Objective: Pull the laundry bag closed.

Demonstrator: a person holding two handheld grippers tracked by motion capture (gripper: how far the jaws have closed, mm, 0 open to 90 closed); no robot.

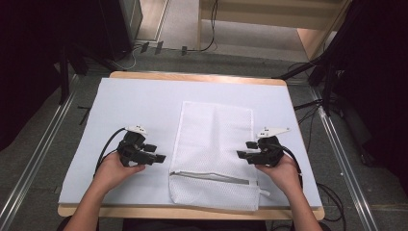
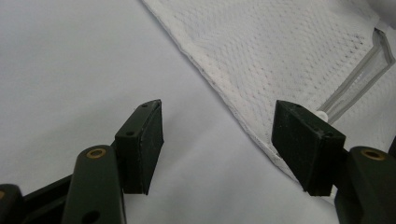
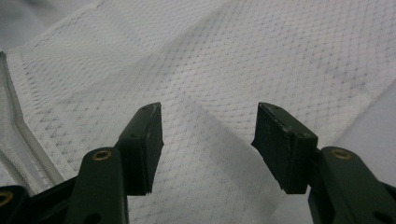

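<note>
Holding both grippers level over the table, one on each side of the white mesh laundry bag [image 1: 211, 154], which lies flat on the pale blue cover [image 1: 125, 103] near the front edge of the table [image 1: 192, 77], its grey zipper [image 1: 209, 175] running across the end nearest me

Left gripper [image 1: 161, 158] sits just beside the bag's left edge, pointing inward; I see its jaws spread wide with nothing between them, only bare cover under the gap and the bag's hemmed edge [image 2: 224, 93] passing under the right-hand jaw in the left gripper view. White zipper pull [image 2: 320, 113] peeks out just behind that jaw

Right gripper [image 1: 240, 154] is at the bag's right edge, tips over the mesh; jaws also wide apart, gripping nothing, mesh fabric [image 3: 210, 70] lying below the gap in the right gripper view. I can't tell if the pads [image 3: 152, 149] brush the cloth. Zipper line shows at the far left of that view [image 3: 14, 112]

Both of the person's hands wrap the gripper bodies from the bottom of the high view, cables trailing off to the sides
</note>
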